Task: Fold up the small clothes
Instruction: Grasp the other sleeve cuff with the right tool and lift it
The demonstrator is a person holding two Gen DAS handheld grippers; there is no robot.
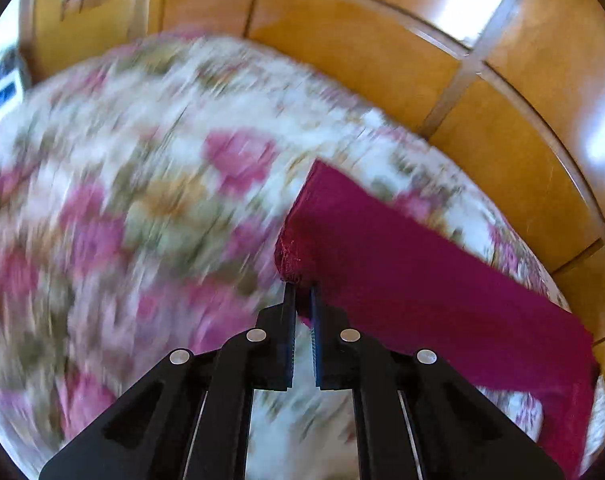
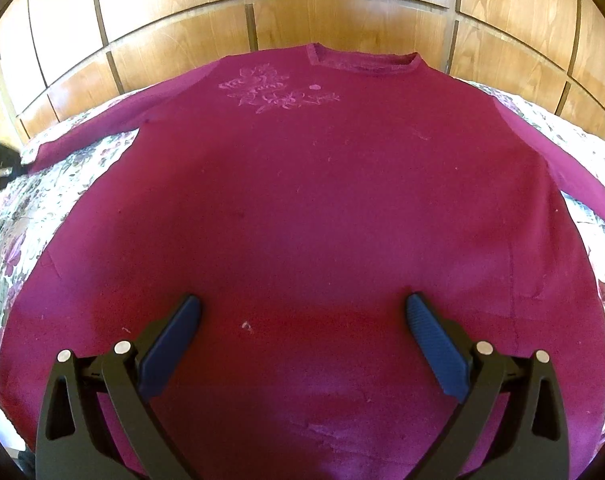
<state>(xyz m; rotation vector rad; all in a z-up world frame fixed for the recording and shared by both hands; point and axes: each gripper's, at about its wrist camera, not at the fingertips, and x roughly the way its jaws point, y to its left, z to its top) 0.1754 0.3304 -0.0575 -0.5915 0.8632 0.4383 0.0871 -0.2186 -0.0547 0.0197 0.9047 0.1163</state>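
- My left gripper (image 1: 301, 286) sits at the bottom centre of the left wrist view, its two black fingers with blue ribbed pads drawn almost together, pinching the cuff end of a long magenta sleeve (image 1: 402, 264).
- That sleeve runs from the fingertips toward the lower right of the frame, lifted a little above the bed; its frayed end shows just above my fingertips.
- Everything behind it in this view is smeared by blur: the white bedspread with pink and green flowers (image 1: 122, 200) fills the left and centre, and glossy honey-coloured wooden panels (image 1: 342, 40) curve across the top and right.
- My right gripper (image 2: 302, 320) hangs at the bottom of the right wrist view with its fingers spread wide and nothing between them.
- Below it the magenta long-sleeved knit top (image 2: 302, 200) lies flat, face up, filling most of the frame, neckline (image 2: 362, 60) toward the top centre.
- A pale pink floral embroidery (image 2: 274, 90) sits on the chest, upper centre-left.
- One sleeve stretches toward the left edge of the frame, where a dark shape meets it; the other reaches down the right edge.
- Flowered bedspread shows at both sides, wooden panels across the top.
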